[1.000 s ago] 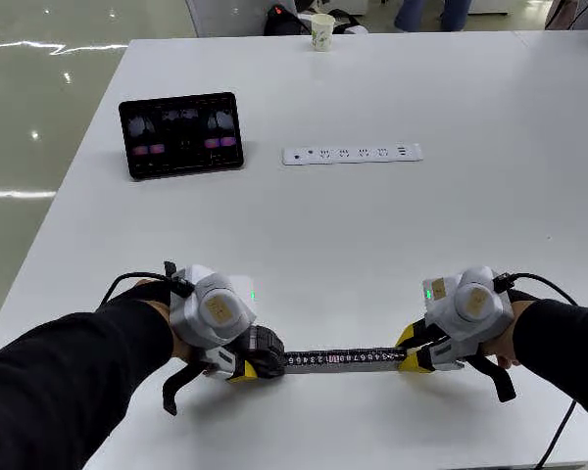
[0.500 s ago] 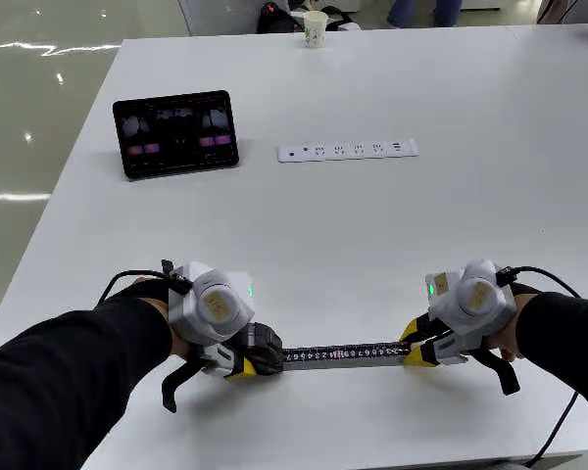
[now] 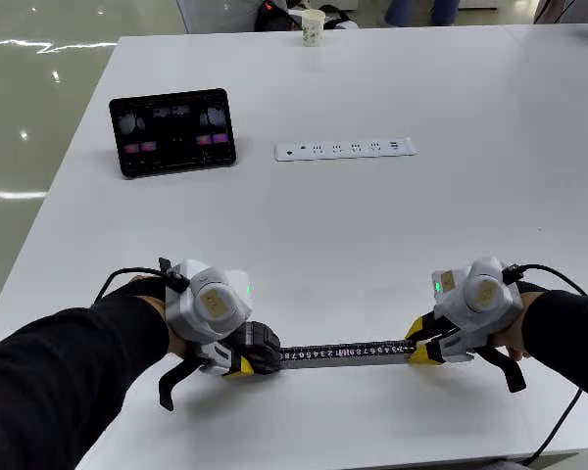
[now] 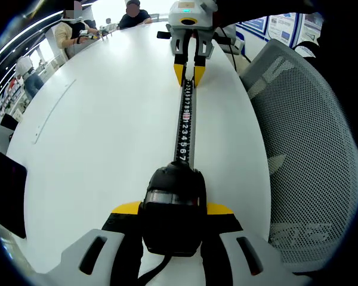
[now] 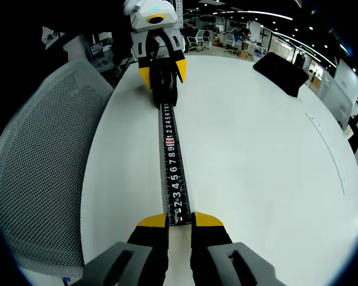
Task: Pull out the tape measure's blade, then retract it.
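Note:
A black tape measure case [image 3: 259, 348] rests on the white table [image 3: 372, 235] near its front edge, and my left gripper [image 3: 237, 364] is shut on it. Its dark blade [image 3: 345, 352] with white numerals runs flat to the right, to where my right gripper [image 3: 419, 345] is shut on the blade's end. In the left gripper view the case [image 4: 173, 206] sits between yellow-tipped jaws and the blade [image 4: 185, 122] stretches away to the right gripper [image 4: 188, 74]. In the right gripper view the blade [image 5: 171, 164] leads from my right gripper [image 5: 179, 220] back to the case [image 5: 163, 78].
A dark tablet [image 3: 171, 131] stands at the far left, a white power strip [image 3: 345, 150] lies mid-table and a paper cup [image 3: 313, 27] stands at the far edge. A grey mesh chair [image 4: 298, 149] is beside the table's near edge. Cables trail from both grippers.
My right gripper has drawn the blade's end further right, so more of the blade is out. The left gripper and case stayed roughly where they were.

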